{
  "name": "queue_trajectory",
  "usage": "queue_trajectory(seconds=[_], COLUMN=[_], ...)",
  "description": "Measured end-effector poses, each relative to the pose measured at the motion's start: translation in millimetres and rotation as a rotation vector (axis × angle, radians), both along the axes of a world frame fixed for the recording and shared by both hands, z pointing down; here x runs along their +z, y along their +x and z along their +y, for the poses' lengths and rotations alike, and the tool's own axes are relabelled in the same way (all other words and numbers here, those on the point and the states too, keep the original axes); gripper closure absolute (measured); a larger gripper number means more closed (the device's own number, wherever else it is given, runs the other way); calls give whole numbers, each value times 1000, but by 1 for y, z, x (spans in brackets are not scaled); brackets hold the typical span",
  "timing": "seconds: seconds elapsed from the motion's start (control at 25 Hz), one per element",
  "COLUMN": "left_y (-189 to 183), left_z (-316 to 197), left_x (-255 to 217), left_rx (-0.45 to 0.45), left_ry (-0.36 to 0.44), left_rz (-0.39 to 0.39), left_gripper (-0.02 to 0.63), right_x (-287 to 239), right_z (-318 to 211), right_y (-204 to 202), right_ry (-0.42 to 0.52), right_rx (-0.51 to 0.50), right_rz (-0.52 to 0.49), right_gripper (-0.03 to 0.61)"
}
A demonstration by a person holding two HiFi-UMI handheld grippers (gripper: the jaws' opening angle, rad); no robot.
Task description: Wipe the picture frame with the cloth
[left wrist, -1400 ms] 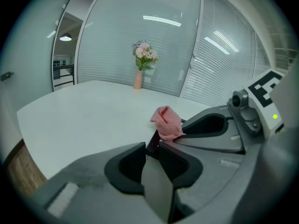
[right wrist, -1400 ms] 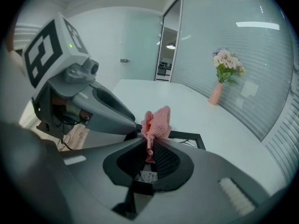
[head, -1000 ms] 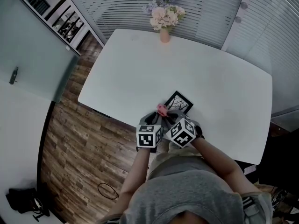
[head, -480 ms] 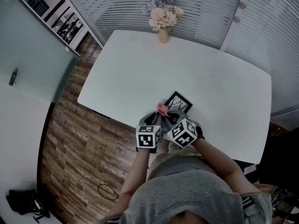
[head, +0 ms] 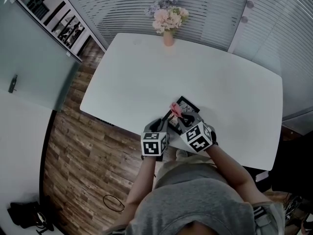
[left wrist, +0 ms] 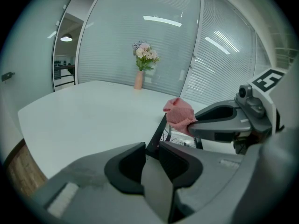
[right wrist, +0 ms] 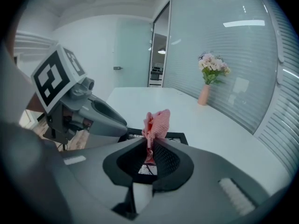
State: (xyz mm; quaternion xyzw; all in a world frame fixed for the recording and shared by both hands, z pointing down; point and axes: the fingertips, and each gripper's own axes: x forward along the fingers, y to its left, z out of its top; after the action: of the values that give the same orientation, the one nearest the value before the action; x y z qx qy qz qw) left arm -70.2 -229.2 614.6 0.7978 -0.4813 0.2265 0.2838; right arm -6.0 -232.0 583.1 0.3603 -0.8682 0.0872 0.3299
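While the left tongs (left wrist: 150,150) are clenching on the thin black edge of the picture frame (left wrist: 159,132), the frame is rising tilted out of their jaws, up and ahead of them. Right tongs (right wrist: 150,148) are grasping the pink cloth (right wrist: 156,122), which is sticking up in a bunched wad above the closed jaws. The cloth is sitting right at the frame's upper edge, just ahead of the left tongs; whether it is actually touching cannot be told. Both tongs are angling in toward each other, tips close together, over the near edge of the white bench (head: 146,77). A vase of flowers (head: 167,21) is standing well beyond both tongs, at the bench's far edge.
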Motion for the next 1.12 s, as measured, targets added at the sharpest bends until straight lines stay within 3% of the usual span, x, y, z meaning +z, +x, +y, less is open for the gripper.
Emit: queue_trajectory(seconds=[0.56, 1.12], left_y=[0, 0], left_z=[1, 1], left_x=[0, 0], left_rx=[-4, -7], left_ry=[-3, -3], left_rz=[-1, -3], left_gripper=[535, 535], right_x=[4, 18], right_z=[-20, -24], right_y=[57, 69], right_ry=[19, 2], right_rx=[135, 151], right_rz=[54, 88], right_gripper=[537, 537])
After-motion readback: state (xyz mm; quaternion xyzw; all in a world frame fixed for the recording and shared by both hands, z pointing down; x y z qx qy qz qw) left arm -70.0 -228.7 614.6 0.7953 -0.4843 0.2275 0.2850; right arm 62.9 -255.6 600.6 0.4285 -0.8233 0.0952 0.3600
